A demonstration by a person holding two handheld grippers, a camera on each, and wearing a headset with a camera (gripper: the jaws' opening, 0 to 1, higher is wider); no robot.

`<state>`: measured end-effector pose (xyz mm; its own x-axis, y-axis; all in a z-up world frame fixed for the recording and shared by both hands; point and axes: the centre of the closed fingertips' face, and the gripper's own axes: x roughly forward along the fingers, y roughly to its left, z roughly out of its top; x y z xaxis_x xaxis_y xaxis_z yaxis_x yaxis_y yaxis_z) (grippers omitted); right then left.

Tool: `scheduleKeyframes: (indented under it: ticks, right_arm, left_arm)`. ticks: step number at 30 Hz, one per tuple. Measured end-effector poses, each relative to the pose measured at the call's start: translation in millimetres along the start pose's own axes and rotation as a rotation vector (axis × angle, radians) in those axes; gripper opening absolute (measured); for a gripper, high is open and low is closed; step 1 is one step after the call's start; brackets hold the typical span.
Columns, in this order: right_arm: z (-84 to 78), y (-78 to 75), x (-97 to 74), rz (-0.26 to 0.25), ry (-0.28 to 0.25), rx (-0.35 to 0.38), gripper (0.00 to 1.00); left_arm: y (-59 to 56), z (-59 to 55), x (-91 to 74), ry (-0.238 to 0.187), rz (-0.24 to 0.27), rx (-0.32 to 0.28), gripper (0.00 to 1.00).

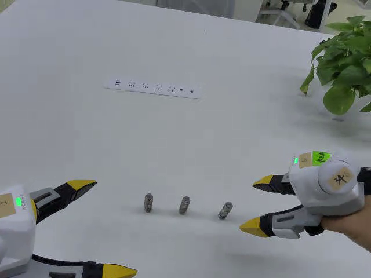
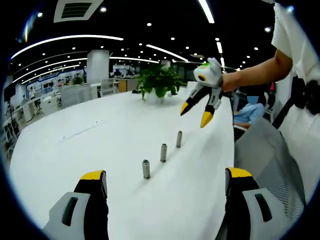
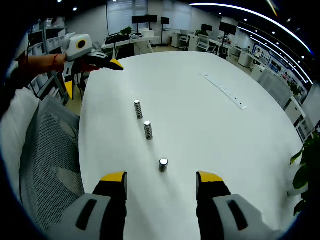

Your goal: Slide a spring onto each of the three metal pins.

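Note:
Three small metal springs stand upright in a row on the white table: left spring [image 1: 148, 202], middle spring [image 1: 184, 204], right spring [image 1: 225, 210], which leans slightly. I cannot make out the pins inside them. My left gripper [image 1: 103, 227] is open at the lower left, well short of the row. My right gripper [image 1: 257, 204] is open just right of the right spring. In the left gripper view my left gripper [image 2: 166, 174] is open with the springs [image 2: 163, 152] ahead and the right gripper [image 2: 202, 107] beyond. In the right gripper view my right gripper [image 3: 161, 176] is open around the nearest spring [image 3: 163, 165].
A white power strip [image 1: 153, 88] lies farther back on the table. A green potted plant [image 1: 345, 63] stands at the far right edge. A grey mesh chair [image 3: 45, 150] sits at the table's near side. A person's forearm [image 2: 255, 70] holds the right gripper.

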<state>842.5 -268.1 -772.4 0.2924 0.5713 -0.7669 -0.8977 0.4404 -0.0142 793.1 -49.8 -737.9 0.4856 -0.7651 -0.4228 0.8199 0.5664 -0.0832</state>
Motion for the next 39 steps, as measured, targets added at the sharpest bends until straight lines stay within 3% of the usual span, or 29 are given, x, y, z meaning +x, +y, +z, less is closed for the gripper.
scheduleKeyframes:
  ticks: [3,11,16,20,30,39]
  right_arm:
    - [-0.6,3.1,-10.4,-0.020,-0.071,0.050,0.62]
    - [-11.9,10.3,-29.5,-0.062,-0.184,0.116,0.70]
    - [-13.9,22.8,-37.1,-0.063,-0.251,0.155,0.76]
    - [-19.6,28.8,-39.4,-0.063,-0.267,0.172,0.79]
    - [-22.5,39.8,-42.9,-0.073,-0.300,0.204,0.81]
    - [-25.2,43.2,-43.2,-0.081,-0.311,0.222,0.81]
  left_arm:
    - [1.2,0.1,-2.0,0.001,0.006,-0.012,1.00]
    - [-2.8,-3.0,-6.3,0.042,0.016,-0.002,1.00]
    - [-6.1,-1.2,-6.8,0.036,0.027,-0.028,1.00]
    - [-12.2,-2.4,-6.1,0.047,0.026,-0.028,1.00]
    - [-12.4,-13.5,-10.0,0.054,0.032,-0.038,1.00]
    - [-15.2,-14.4,-11.1,0.047,0.034,-0.039,1.00]
